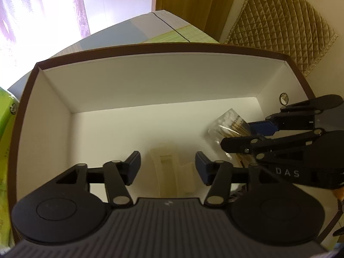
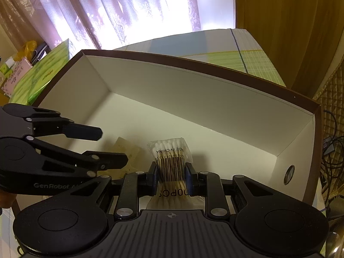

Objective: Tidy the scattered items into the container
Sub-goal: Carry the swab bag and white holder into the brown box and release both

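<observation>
In the left wrist view the left gripper sits at lower centre with its jaws apart. Between them, on the white floor of the box, lies a pale translucent packet; the pads do not press on it, and whether the fingers touch it cannot be told. What the packet holds is too faint to make out.

In the right wrist view the right gripper is at lower centre, its jaws clamped on a clear bag of cotton swabs. The blue pads pinch the bag at its barcode, and the swab tips fan out above the jaws. The bag is inside the box, low over the floor toward the right end; whether it rests on the floor cannot be told.

The two grippers are close together inside the box. The right one enters the left view from the right edge, with the bag at its tip; the left one enters the right view from the left edge, jaws spread over the packet.

The box has white inner walls and a brown rim, with a round metal eyelet in its right end wall. It stands on a bed with a blue and green cover. Green packs lie at the left of the box. Pale curtains fill the top of the right view, and a quilted cloth hangs at upper right of the left view.
</observation>
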